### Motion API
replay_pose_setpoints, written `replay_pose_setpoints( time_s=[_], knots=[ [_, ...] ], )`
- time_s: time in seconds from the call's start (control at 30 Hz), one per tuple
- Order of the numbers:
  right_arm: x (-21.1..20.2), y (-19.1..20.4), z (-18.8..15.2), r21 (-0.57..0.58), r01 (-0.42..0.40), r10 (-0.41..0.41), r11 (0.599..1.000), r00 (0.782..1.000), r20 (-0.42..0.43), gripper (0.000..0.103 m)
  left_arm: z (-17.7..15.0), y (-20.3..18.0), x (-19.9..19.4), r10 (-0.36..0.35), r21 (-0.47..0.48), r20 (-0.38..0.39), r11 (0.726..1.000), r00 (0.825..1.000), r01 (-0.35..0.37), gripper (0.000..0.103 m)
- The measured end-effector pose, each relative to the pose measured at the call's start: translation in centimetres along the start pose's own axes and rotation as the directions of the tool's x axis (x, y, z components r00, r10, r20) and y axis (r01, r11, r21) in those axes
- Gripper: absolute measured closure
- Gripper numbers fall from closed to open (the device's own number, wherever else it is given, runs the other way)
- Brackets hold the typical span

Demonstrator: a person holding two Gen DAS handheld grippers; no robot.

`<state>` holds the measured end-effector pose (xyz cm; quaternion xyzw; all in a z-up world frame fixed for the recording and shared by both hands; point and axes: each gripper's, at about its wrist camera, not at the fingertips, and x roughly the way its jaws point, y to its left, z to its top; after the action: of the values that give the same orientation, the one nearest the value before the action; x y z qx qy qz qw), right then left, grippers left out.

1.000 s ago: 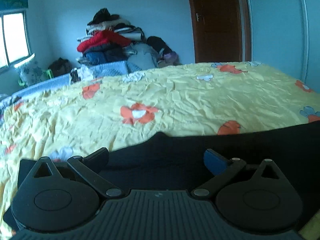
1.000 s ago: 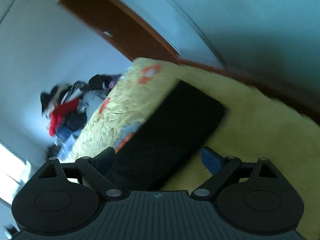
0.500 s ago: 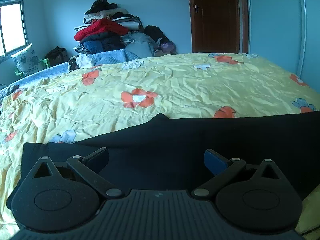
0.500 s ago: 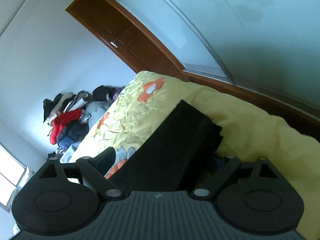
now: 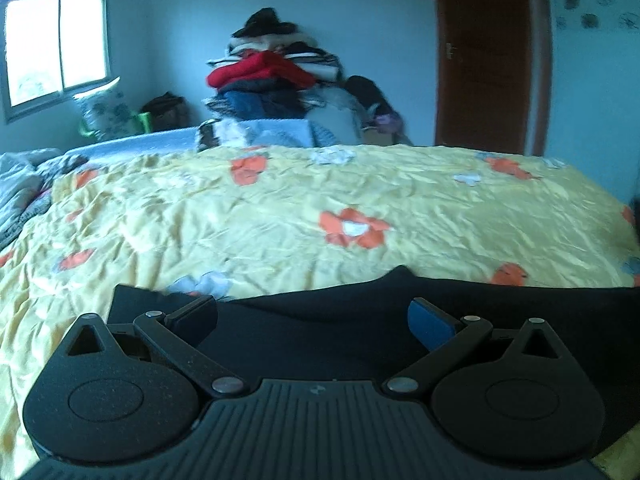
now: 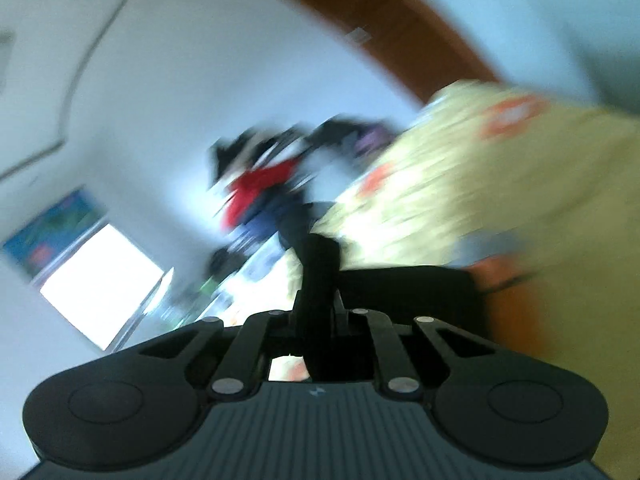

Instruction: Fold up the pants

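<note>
Two views, left wrist first. Left claw (image 5: 312, 320) is wide open, holding nothing; its fingers straddle the pants (image 5: 360, 332) without pinching. The pants lie flat on the bed (image 5: 280, 216), a dark band from 9 to 3 o'clock across the bottom of the frame, with a small hump in the far edge at about 1 o'clock. A clothes pile (image 5: 276, 76) sits at 12 o'clock beyond the bed, the door (image 5: 484, 56) at 1, the window (image 5: 56, 48) at 10.

Right wrist view is badly motion-blurred and rolled. Right claw (image 6: 318, 316) is closed tight on a bunched strip of the pants (image 6: 320, 272), which stands up between the fingers toward 12 o'clock. More dark cloth runs off toward 3 o'clock at finger level. The bed (image 6: 500, 184) fills the frame from 1 to 4 o'clock.

Judgement: a fold is in hand, with the right end gripped and being carried and the left end free on the bed. Next move likely calls for carrying the gripped end across toward the left end and aligning the edges before release. The left claw could pin or pinch its end so the cloth doesn't drag. Risk: layers skewing.
</note>
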<state>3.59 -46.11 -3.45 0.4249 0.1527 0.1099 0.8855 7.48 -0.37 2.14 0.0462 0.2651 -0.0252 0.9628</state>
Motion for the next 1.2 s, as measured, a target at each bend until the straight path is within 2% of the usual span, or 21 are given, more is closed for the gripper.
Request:
replay_pose_setpoints(
  time_s=[0.07, 0.13, 0.27, 0.33, 0.4, 0.47, 0.5, 0.57, 0.6, 0.63, 0.73, 0.8, 0.83, 0.87, 0.9, 0.93, 0.97, 1.03, 1.1, 1.13, 1.2],
  knots=[
    [3.1, 2.0, -1.7, -0.031, -0.055, 0.053, 0.998, 0.995, -0.084, 0.094, -0.2, 0.7, 0.1, 0.011, -0.01, -0.009, 1.0, 1.0, -0.011, 0.0],
    [6.2, 3.5, -3.9, -0.061, -0.079, 0.068, 0.995, 0.984, -0.164, 0.094, -0.5, 1.4, 0.2, 0.025, -0.015, -0.018, 1.0, 1.0, -0.025, 0.0],
    [11.5, 5.4, -9.1, -0.073, -0.122, 0.093, 0.99, 0.944, -0.316, 0.094, -1.3, 2.5, 0.5, 0.048, -0.019, -0.037, 0.999, 0.998, -0.049, 0.0],
    [13.7, 6.9, -11.8, -0.151, -0.11, 0.046, 0.982, 0.926, -0.374, 0.094, -1.5, 2.9, 0.6, 0.047, -0.027, -0.047, 0.998, 0.998, -0.049, 0.0],
    [15.1, 8.7, -13.5, -0.295, -0.083, -0.043, 0.952, 0.917, -0.397, 0.091, -1.7, 3.1, 1.0, 0.044, -0.033, -0.059, 0.998, 0.997, -0.046, 0.0],
    [15.7, 11.2, -16.2, -0.532, -0.039, -0.201, 0.846, 0.9, -0.387, 0.09, -1.9, 3.2, 1.2, 0.033, -0.032, -0.071, 0.999, 0.997, -0.035, 0.0],
    [15.4, 12.1, -17.0, -0.619, -0.042, -0.227, 0.784, 0.909, -0.35, 0.086, -1.9, 3.1, 1.4, 0.024, -0.031, -0.079, 0.999, 0.997, -0.027, 0.0],
    [15.0, 14.0, -18.7, -0.754, -0.037, -0.308, 0.656, 0.899, -0.312, 0.082, -2.0, 3.0, 1.7, 0.008, -0.032, -0.096, 0.999, 0.995, -0.011, 0.0],
    [14.7, 14.6, -18.8, -0.779, -0.044, -0.319, 0.625, 0.897, -0.306, 0.081, -2.0, 2.9, 1.8, 0.002, -0.032, -0.104, 0.999, 0.995, -0.005, 0.0],
    [14.0, 14.9, -18.6, -0.78, -0.064, -0.299, 0.623, 0.901, -0.313, 0.081, -2.1, 2.9, 1.9, -0.003, -0.032, -0.109, 0.999, 0.994, 0.0, 0.0],
    [11.3, 14.9, -15.9, -0.674, -0.09, -0.18, 0.733, 0.93, -0.32, 0.081, -1.9, 2.4, 2.3, -0.021, -0.034, -0.122, 0.999, 0.992, 0.017, 0.0],
    [11.4, 13.5, -13.4, -0.604, -0.063, -0.156, 0.795, 0.94, -0.304, 0.077, -1.5, 1.8, 2.7, -0.057, -0.046, -0.133, 0.998, 0.989, 0.051, 0.0],
    [11.4, 12.5, -12.6, -0.573, -0.041, -0.172, 0.818, 0.934, -0.312, 0.073, -1.4, 1.4, 2.8, -0.076, -0.05, -0.133, 0.996, 0.988, 0.07, 0.0],
    [12.7, 12.1, -12.3, -0.554, -0.028, -0.192, 0.832, 0.923, -0.334, 0.061, -1.3, 0.9, 2.9, -0.089, -0.05, -0.133, 0.995, 0.987, 0.083, 0.0],
    [13.1, 11.4, -12.2, -0.529, -0.027, -0.206, 0.848, 0.903, -0.377, 0.039, -1.2, 0.3, 3.1, -0.1, -0.044, -0.137, 0.995, 0.986, 0.095, 0.0],
    [13.6, 10.9, -12.7, -0.504, -0.052, -0.206, 0.862, 0.873, -0.443, 0.032, -1.1, -0.3, 3.2, -0.107, -0.036, -0.138, 0.994, 0.985, 0.103, 0.0],
    [13.6, 10.8, -13.4, -0.502, -0.083, -0.195, 0.861, 0.857, -0.477, 0.03, -1.0, -0.8, 3.3, -0.111, -0.028, -0.136, 0.994, 0.985, 0.108, 0.0],
    [13.2, 11.6, -14.6, -0.531, -0.17, -0.148, 0.83, 0.851, -0.503, 0.03, -0.9, -1.8, 3.6, -0.11, -0.002, -0.136, 0.994, 0.985, 0.11, 0.0],
    [12.9, 12.1, -14.3, -0.489, -0.256, -0.05, 0.834, 0.847, -0.529, 0.032, -0.8, -2.6, 3.7, -0.103, 0.024, -0.132, 0.994, 0.986, 0.107, 0.0],
    [12.4, 12.2, -13.7, -0.463, -0.276, -0.001, 0.842, 0.858, -0.513, 0.032, -0.8, -2.8, 3.8, -0.1, 0.034, -0.128, 0.994, 0.987, 0.106, 0.0],
    [11.8, 11.8, -12.4, -0.442, -0.263, 0.028, 0.857, 0.882, -0.471, 0.031, -0.7, -2.6, 4.0, -0.121, -0.012, -0.117, 0.993, 0.986, 0.12, 0.0]
  ],
)
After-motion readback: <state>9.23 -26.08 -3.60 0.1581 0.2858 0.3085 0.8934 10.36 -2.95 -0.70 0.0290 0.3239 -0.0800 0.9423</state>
